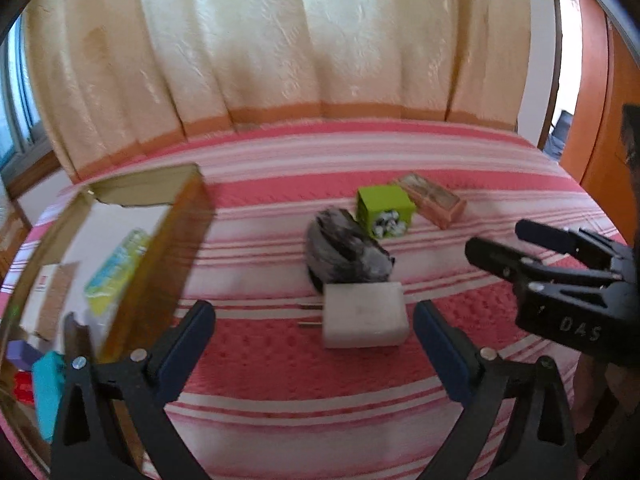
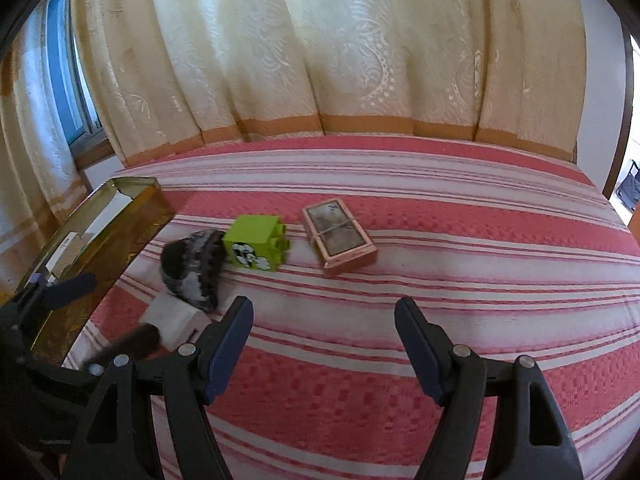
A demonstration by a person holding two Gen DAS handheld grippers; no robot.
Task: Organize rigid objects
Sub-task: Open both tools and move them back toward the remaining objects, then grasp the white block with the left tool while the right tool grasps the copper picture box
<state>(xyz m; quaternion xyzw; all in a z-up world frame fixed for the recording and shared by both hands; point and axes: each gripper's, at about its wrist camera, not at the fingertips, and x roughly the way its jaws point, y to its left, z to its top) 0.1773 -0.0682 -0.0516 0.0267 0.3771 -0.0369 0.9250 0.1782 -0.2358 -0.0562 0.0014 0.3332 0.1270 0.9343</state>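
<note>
The left gripper (image 1: pixel 314 344) hangs wide open and empty around the white charger (image 1: pixel 365 316) on the bedspread (image 1: pixel 300 380) — a pickup looks in hand; next, close and carry it to the gold tin (image 1: pixel 160 256) — right gripper (image 2: pixel 324 344) open, idle

The left gripper (image 1: pixel 314 332) hangs low with its jaws spread wide and nothing between the pads. The right gripper (image 2: pixel 324 334) is likewise wide open and empty, held level and pointing forward. In the left wrist view the right gripper shows at the right edge, fingers parted, angled toward the left and just beside the left gripper.
</note>
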